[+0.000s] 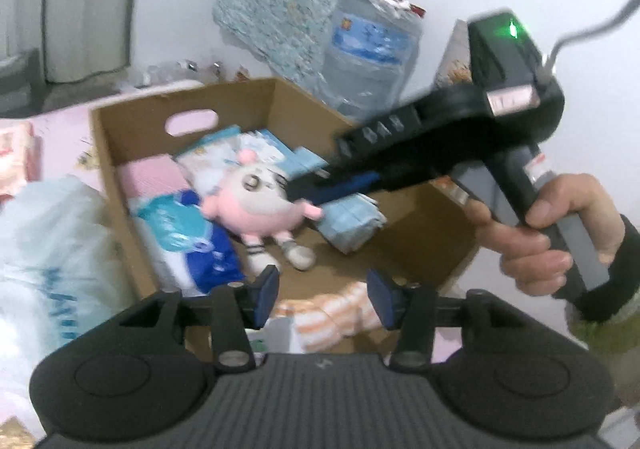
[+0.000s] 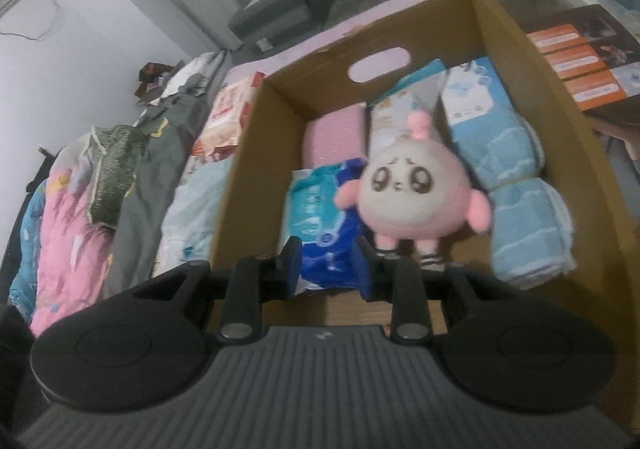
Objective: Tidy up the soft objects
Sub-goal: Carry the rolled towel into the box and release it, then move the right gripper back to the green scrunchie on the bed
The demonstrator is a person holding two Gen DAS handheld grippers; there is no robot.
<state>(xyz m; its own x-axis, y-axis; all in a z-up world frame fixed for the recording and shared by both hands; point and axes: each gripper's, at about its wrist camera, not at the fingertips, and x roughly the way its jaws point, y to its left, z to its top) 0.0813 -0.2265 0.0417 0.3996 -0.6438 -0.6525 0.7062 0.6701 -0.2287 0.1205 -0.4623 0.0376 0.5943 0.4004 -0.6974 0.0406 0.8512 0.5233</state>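
A pink and white plush doll (image 1: pixel 256 201) (image 2: pixel 412 197) lies in an open cardboard box (image 1: pixel 120 153) (image 2: pixel 248 153) among soft packs: a blue and white pack (image 1: pixel 192 245) (image 2: pixel 324 217), a pink pack (image 2: pixel 334 137) and a folded light blue towel (image 1: pixel 352 221) (image 2: pixel 516 209). My right gripper (image 2: pixel 328 269) is open and empty just in front of the doll's feet; in the left wrist view its fingers (image 1: pixel 320 185) reach over the doll. My left gripper (image 1: pixel 324 293) is open and empty above the box's near edge, over an orange striped cloth (image 1: pixel 332 317).
The box stands on a pink bed. A white plastic bag (image 1: pixel 44 261) lies left of it. Bedding, grey clothes and packs (image 2: pixel 132 169) are heaped on the bed. A water jug (image 1: pixel 368 53) and a patterned mat lean on the wall behind. A printed box (image 2: pixel 584 57) stands right.
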